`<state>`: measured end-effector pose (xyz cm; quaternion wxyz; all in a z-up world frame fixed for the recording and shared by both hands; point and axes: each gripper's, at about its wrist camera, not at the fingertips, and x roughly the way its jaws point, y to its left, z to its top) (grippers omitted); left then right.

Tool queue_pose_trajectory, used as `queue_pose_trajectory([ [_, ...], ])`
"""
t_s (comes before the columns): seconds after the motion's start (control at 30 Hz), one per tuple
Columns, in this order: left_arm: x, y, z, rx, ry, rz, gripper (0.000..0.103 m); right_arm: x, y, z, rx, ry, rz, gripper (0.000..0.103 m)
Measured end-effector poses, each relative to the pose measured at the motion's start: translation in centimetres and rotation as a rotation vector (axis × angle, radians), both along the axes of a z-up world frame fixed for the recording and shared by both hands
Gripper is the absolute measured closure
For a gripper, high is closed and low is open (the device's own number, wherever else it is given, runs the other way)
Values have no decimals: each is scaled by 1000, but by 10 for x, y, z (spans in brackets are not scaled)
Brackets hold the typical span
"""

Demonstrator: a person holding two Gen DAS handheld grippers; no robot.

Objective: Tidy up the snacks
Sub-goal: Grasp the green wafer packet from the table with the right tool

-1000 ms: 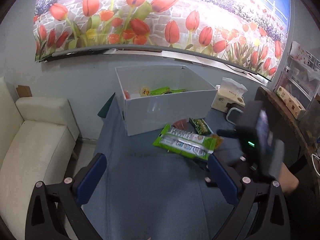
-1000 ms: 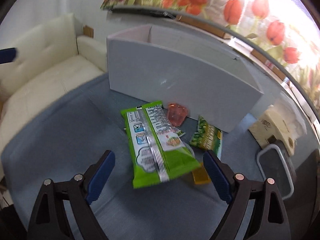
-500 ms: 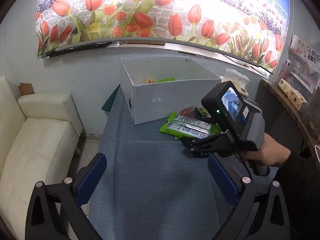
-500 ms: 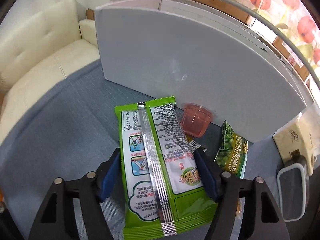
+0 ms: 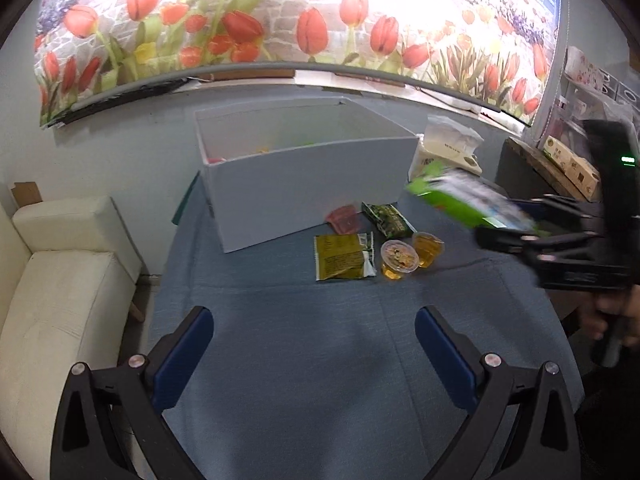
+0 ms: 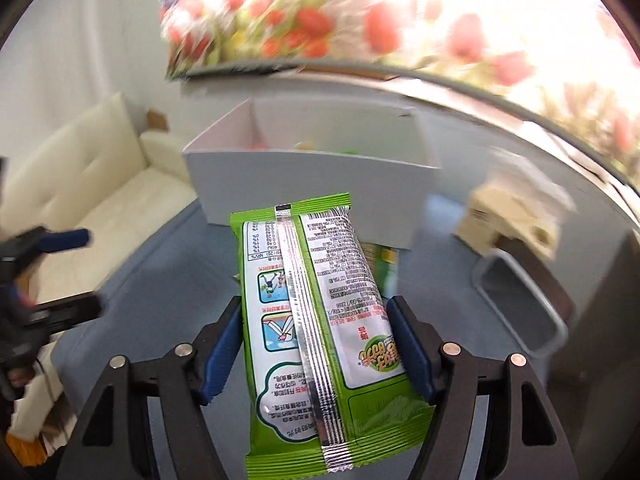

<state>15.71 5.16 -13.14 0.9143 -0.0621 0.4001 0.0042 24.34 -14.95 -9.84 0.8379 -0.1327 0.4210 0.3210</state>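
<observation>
My right tool [image 6: 314, 354] grips the green snack pack [image 6: 316, 328] across its width, long axis pointing ahead toward the white box [image 6: 312, 184]; my left tool [image 5: 312, 354] hangs open, empty.

The green snack packet [image 6: 316, 328] is glossy plastic film with a silver seam. The tablecloth [image 5: 304, 360] at 6 o'clock is matt woven cloth.

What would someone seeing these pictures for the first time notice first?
First, the big green snack packet, clamped between the right gripper pads and lifted off the blue tablecloth, in front of the white box. Next, the bright tulip mural across the wall behind. Then the small snacks near the box: an olive packet, two amber jelly cups and a dark green packet, with the left gripper open above bare cloth.
</observation>
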Motion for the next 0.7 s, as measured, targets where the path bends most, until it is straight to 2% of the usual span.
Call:
queue_pose_trajectory([
  [0.13,35,-19,-21,-21,44,-32,0,-21,-32,17,17,-17,-53,28],
  [0.2,51,-34,-29,-31,38,-76,0,-31,-48,22,7,-36,-85,28],
  [0.4,101,-82,-56,22,113,-195,0,-47,-77,28,54,-26,-143,28],
  [0.53,126,-91,-72,28,147,-256,2,-57,-92,27,70,-27,-161,28],
  [0.6,136,-89,-79,9,173,-267,11,-58,-99,25,82,-20,-170,28],
  [0.7,141,-90,-81,40,158,-262,22,-58,-105,19,89,-6,-187,28],
])
